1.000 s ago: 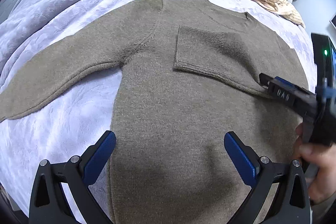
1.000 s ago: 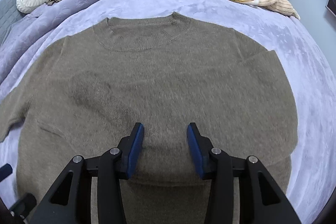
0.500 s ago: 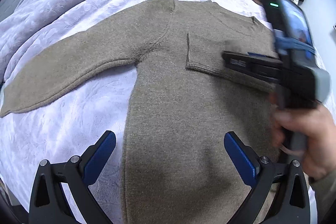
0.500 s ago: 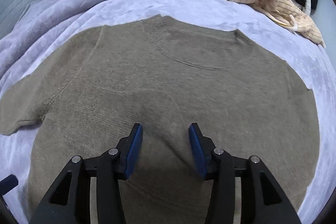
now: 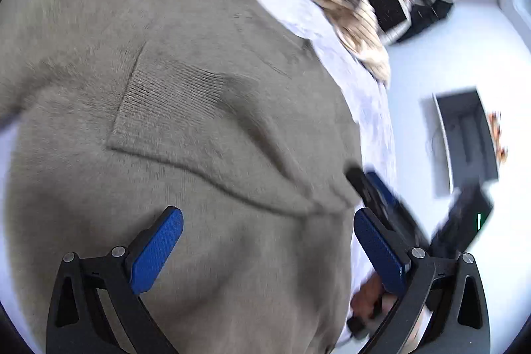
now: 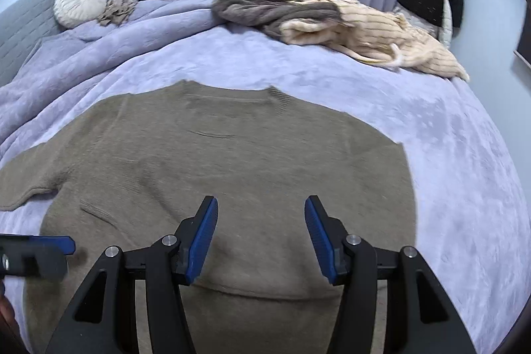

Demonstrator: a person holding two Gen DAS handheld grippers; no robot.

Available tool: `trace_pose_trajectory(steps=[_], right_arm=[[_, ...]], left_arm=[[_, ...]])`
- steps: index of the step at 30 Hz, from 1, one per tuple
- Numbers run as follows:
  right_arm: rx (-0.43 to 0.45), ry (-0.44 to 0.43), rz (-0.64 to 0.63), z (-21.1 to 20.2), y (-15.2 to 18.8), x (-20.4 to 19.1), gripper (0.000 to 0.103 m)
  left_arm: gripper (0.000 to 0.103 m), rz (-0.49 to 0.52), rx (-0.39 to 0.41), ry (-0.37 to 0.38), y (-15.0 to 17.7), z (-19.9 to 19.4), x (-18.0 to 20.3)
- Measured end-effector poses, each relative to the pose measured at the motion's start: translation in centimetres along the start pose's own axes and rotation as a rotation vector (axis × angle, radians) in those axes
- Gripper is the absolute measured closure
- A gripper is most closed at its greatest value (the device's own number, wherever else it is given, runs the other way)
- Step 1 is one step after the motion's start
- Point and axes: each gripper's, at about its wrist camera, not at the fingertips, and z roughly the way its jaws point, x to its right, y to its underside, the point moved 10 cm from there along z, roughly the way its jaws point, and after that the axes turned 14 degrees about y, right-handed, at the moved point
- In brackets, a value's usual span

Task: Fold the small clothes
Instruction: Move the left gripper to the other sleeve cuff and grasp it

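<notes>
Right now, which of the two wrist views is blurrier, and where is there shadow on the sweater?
Left wrist view: heavy motion smear across the sweater and the right gripper at the bed's edge; only the left gripper is crisp. Right wrist view: mostly sharp, slight blur on the knit, with a soft shadow on the sweater under the open right gripper. Both views bow outward, fisheye.

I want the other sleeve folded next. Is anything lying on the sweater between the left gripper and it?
Nothing visible. The left gripper hangs over bare sweater, jaws open and empty. The only thing lying on it is its own folded sleeve. The right gripper hangs nearby, also empty.
</notes>
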Motion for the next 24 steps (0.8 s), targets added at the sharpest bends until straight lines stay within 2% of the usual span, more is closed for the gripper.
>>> trace_pose_trajectory(steps=[2,5,6,7,8,11,16,19,21,23,24], right_arm=[[-0.014,0.009,0.023,0.3,0.9,1.6,0.044],[-0.032,0.006,0.031,0.7,2.1,2.5,0.044],[-0.034,0.002,0.035,0.7,2.4,2.5,0.044],[-0.038,-0.005,0.043,0.8,2.7,2.6,0.044],[-0.042,-0.012,0.05,0.7,3.1,2.9,0.044],[-0.047,-0.022,0.054,1.0,3.5,2.8,0.044],[-0.034,-0.029,0.051,0.6,3.1,2.2,0.045],[-0.032,-0.032,0.027,0.5,2.9,1.4,0.044],[-0.039,-0.044,0.02,0.5,2.8,0.7,0.045],[-0.055,-0.069,-0.005,0.7,2.9,-0.6,0.043],[-0.067,-0.077,-0.02,0.8,3.2,-1.3,0.042]], left_arm=[[0.002,-0.09,0.049,0.006,-1.5,1.1,-2.2],[0.004,-0.139,0.171,0.059,-3.8,0.9,-2.9],[0.029,-0.13,0.213,0.063,-4.3,0.4,-2.6],[0.081,-0.093,0.227,0.06,-4.7,0.2,-2.3],[0.096,-0.07,0.206,0.044,-4.7,0.5,-2.3],[0.096,-0.055,0.185,-0.049,-4.6,0.8,-3.9],[0.096,0.032,0.25,-0.099,-2.6,-1.7,-2.9],[0.096,0.04,0.253,-0.198,-1.0,-2.6,-3.1],[0.096,0.011,0.233,-0.188,-0.1,-3.0,-3.7],[0.074,-0.039,0.211,-0.165,0.9,-3.7,-4.9],[0.047,-0.06,0.215,-0.122,1.3,-4.1,-4.9]])
